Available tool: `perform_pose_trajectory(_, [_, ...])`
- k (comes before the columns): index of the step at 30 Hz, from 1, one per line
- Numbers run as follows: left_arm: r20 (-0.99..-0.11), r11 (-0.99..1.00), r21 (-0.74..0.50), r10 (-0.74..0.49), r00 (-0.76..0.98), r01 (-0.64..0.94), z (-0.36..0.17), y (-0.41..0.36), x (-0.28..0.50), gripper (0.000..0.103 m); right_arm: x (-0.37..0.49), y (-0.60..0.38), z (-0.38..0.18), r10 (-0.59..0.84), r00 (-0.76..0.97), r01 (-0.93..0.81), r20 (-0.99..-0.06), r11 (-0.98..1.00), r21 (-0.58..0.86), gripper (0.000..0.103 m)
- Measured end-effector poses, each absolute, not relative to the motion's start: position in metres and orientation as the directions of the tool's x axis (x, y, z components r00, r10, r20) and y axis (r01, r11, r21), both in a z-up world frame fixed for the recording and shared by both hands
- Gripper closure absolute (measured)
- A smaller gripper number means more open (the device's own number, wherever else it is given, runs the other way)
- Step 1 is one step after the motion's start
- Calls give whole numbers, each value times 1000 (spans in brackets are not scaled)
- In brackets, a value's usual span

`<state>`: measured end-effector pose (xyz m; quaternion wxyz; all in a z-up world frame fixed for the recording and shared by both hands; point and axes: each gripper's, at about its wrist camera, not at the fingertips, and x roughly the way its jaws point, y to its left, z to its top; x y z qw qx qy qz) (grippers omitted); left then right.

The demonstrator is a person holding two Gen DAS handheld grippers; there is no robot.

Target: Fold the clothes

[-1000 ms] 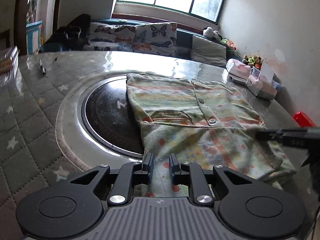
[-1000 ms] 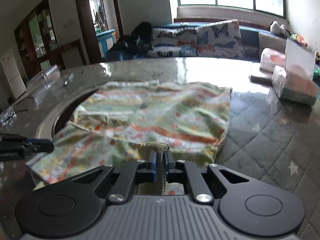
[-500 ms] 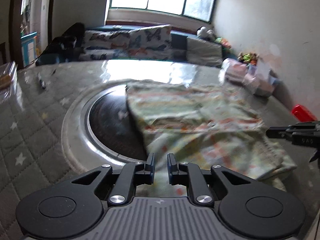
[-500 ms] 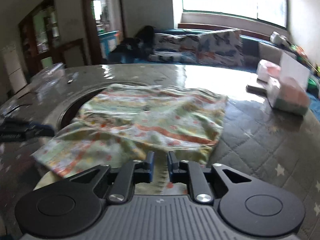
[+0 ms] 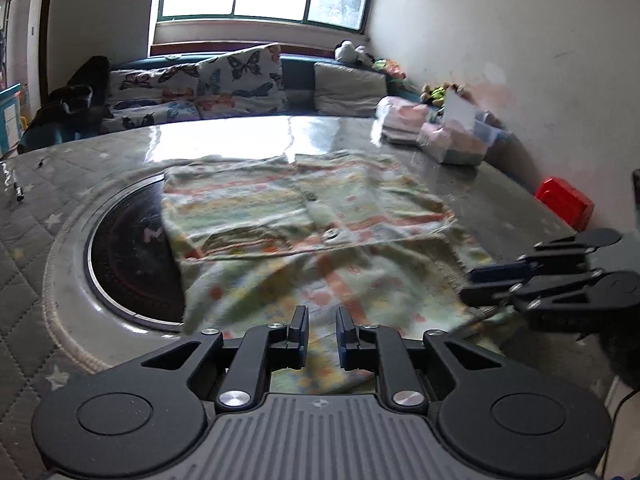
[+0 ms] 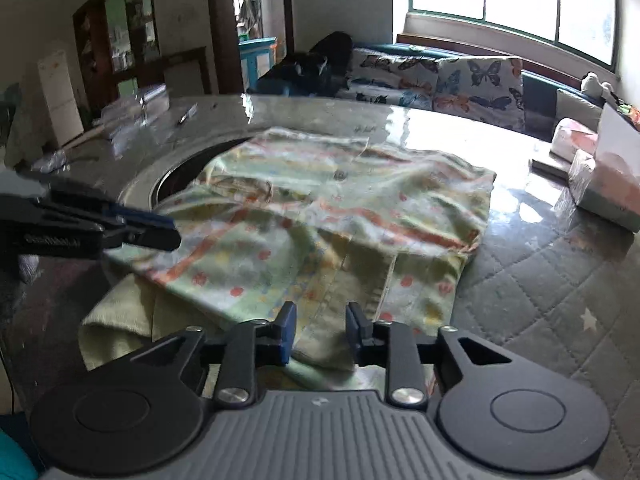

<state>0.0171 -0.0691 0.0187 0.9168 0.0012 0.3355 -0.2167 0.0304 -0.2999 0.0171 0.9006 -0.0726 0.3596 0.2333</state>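
left gripper [image 5: 319, 334] jaws opening, right gripper [image 6: 320, 330] jaws opening

- Left wrist view: sits low behind the left gripper [image 5: 319, 338], close above the worktop [image 5: 224, 140], looking forward and downward toward the window wall.
- Right wrist view: the same low seat behind the right gripper [image 6: 320, 334], facing the sofa and doorway.
- Shared: both views take in the patterned garment [image 5: 304, 220] [image 6: 320, 216], and each shows the other gripper at its edge.
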Motion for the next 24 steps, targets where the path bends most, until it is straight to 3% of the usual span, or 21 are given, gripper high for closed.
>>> perform_pose_trajectory(7, [-644,893,-59,-375,667,445,7,-84,7,79,19,-298,19,367,636,-492,-679,870,10,67])
perform_pose_trajectory(12, [-637,899,-94,-384,668,427,19,-76,-3,76,10,-302,28,358,648,-502,-673,865,-23,66])
perform_pose_trajectory(16, [-644,906,-117,-381,663,407,29,-71,-16,52,1,-303,32,347,652,-519,-674,852,-64,61])
perform_pose_trajectory(24, [-686,893,-190,-418,595,408,32,-74,-38,52,-25,-301,30,320,657,-575,-683,799,-178,52])
